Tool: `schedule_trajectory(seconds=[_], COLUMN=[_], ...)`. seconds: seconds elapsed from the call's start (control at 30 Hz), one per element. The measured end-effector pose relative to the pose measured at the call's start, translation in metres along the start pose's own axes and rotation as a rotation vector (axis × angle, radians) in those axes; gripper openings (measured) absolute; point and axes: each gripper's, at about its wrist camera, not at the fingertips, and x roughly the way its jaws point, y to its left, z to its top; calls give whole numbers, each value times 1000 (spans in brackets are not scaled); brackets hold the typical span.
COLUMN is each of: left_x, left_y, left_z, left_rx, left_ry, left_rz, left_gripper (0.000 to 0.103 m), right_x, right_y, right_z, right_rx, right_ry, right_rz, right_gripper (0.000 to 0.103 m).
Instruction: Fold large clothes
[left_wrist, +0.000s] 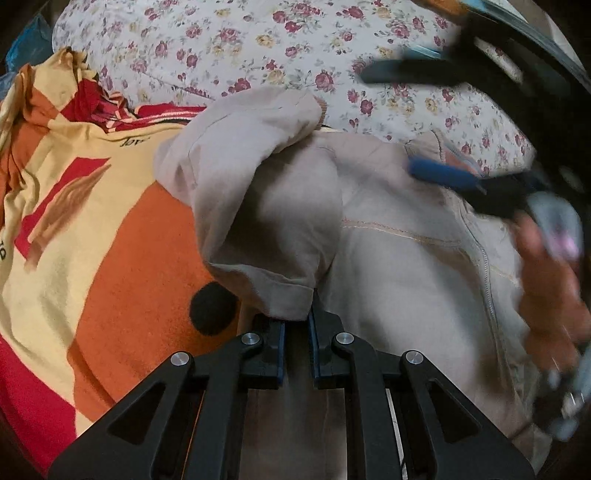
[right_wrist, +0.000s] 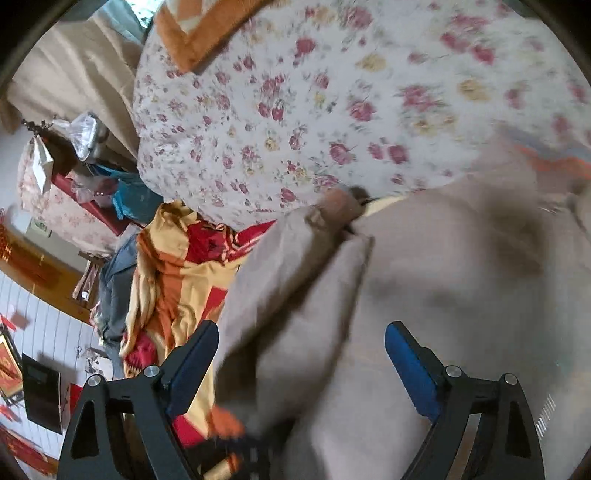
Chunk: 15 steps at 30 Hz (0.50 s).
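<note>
A large beige zip jacket (left_wrist: 406, 266) lies on the bed; it also fills the lower right of the right wrist view (right_wrist: 443, 288). My left gripper (left_wrist: 297, 325) is shut on the cuff end of one beige sleeve (left_wrist: 266, 206), which is lifted and folded over the jacket body. My right gripper (right_wrist: 301, 358) is open above the jacket, with the folded sleeve (right_wrist: 288, 280) between its blue pads (right_wrist: 410, 365). The right gripper also shows blurred at the right of the left wrist view (left_wrist: 461, 181), with the hand that holds it.
An orange, yellow and red blanket (left_wrist: 92, 229) lies bunched to the left of the jacket. A white floral quilt (left_wrist: 258, 48) covers the bed behind. In the right wrist view, cluttered furniture and floor (right_wrist: 66, 221) lie beyond the bed's left edge.
</note>
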Motion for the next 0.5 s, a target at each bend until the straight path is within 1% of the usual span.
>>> schedule_trajectory(seconds=[0.23, 0.3, 0.37, 0.4, 0.43, 0.47, 0.5], left_x=[5, 6, 7, 7, 8, 7, 7], left_y=[6, 6, 7, 7, 8, 8, 7], left_z=[4, 5, 7, 7, 8, 7, 7], left_rx=[-29, -29, -26, -27, -28, -27, -26], left_ry=[30, 35, 36, 37, 37, 36, 34], left_rz=[-36, -42, -45, -47, -48, -48, -47], left_gripper=[11, 11, 11, 11, 11, 11, 11], right_x=[74, 91, 110, 116, 117, 116, 109], right_y=[7, 10, 12, 10, 6, 2, -2], right_z=[40, 45, 49, 49, 49, 48, 48], right_rx=[3, -20, -49, -44, -36, -24, -11], right_ry=[42, 65, 99, 108, 109, 101, 76], right_rz=[41, 45, 11, -8, -17, -27, -34], right_gripper=[90, 76, 49, 42, 26, 17, 13])
